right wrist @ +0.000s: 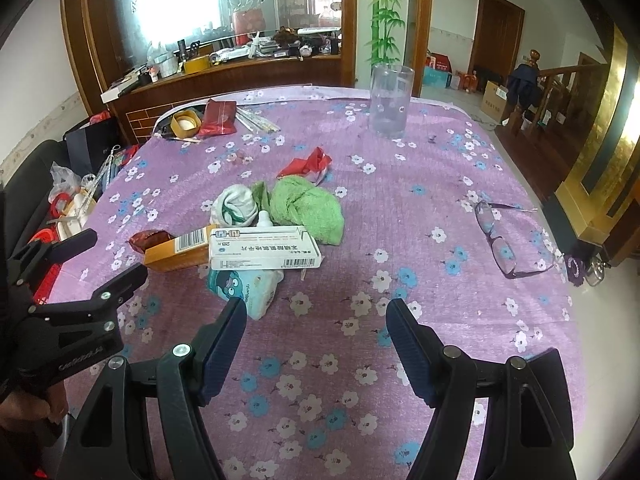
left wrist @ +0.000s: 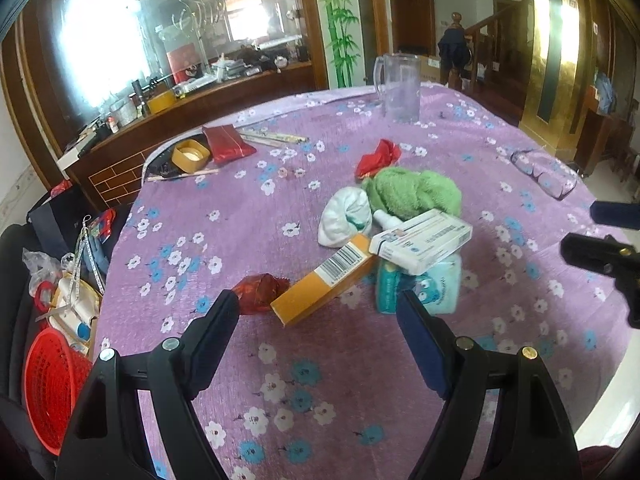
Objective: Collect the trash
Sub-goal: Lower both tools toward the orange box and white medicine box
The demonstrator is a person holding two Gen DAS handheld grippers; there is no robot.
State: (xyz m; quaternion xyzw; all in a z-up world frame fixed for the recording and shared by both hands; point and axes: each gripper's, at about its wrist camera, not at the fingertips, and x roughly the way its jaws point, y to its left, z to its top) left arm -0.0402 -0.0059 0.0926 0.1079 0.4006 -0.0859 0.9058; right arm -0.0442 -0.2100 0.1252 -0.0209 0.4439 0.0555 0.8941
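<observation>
both tools wide and empty: left tool just short of the orange box and red wrapper, right tool near the tissue pack. trash sits piled mid bench, white box stacked on the orange box and tissue pack. risk: pulling the orange box topples the white box, or jaws snag the green towel; glasses lie well apart

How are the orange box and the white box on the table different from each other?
The orange box lies directly on the tablecloth, while the white box rests on top of a tissue pack and on the orange box's end. The orange box shows a barcode on its end; the white box shows printed text and blue marks on its broad face. Both are long cardboard cartons, lying flat and touching.
</observation>
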